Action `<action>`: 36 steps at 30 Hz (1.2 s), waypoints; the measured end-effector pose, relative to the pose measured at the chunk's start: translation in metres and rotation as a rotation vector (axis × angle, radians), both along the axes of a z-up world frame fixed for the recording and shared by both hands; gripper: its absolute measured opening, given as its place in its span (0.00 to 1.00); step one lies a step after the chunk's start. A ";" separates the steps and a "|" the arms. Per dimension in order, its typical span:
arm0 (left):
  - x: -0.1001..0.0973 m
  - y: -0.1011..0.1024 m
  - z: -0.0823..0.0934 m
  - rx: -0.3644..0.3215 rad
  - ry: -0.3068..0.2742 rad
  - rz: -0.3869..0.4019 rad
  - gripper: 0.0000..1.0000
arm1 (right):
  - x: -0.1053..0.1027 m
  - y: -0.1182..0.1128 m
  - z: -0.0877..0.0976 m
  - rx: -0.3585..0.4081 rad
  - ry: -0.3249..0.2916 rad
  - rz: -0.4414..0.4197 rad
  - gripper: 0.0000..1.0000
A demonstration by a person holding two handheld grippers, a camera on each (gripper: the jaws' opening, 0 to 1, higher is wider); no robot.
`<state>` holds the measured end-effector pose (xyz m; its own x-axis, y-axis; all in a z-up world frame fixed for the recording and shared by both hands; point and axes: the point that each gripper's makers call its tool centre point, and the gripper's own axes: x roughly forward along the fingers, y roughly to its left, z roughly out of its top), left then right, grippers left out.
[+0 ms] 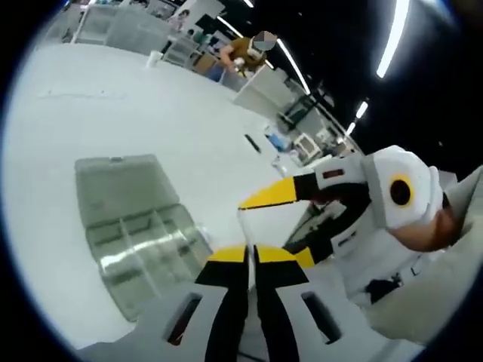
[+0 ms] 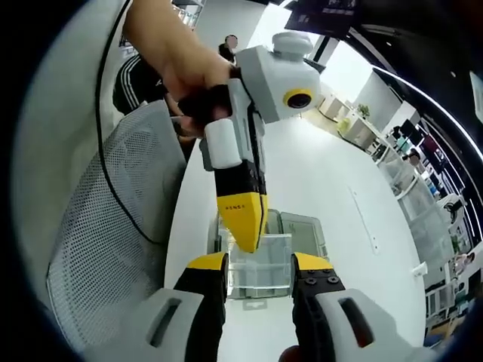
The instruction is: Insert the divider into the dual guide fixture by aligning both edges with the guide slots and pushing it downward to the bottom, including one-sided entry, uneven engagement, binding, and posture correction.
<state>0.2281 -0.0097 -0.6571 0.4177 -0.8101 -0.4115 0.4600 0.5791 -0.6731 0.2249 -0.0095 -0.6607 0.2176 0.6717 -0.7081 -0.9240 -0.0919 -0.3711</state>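
Clear divider (image 1: 248,249) is pinched upright by the closed left gripper (image 1: 250,256), above the box (image 1: 136,226) (not inserted yet); right gripper (image 2: 259,265) gapes, empty.

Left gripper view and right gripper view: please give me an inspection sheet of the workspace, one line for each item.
Surface: white table, smooth and brightly lit.
Job's things: clear compartment box lying on the table with its lid open; a thin clear divider seems pinched in the left gripper.
Clutter: small dark object on the table, too small to tell.
Grippers: left gripper shut, over the box; right gripper open, holding nothing.
Cables: black cable hanging by the mesh chair.
Surroundings: ceiling lights; a person far off.
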 end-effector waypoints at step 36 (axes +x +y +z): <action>-0.005 0.003 -0.003 0.119 -0.278 -0.176 0.00 | 0.011 -0.012 0.020 -0.040 0.157 0.105 0.00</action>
<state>0.2231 -0.0066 -0.6597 0.3855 -0.8328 -0.3972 0.7161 0.5415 -0.4404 0.2360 -0.0216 -0.6402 0.0327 0.6553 -0.7546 -0.9548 -0.2027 -0.2174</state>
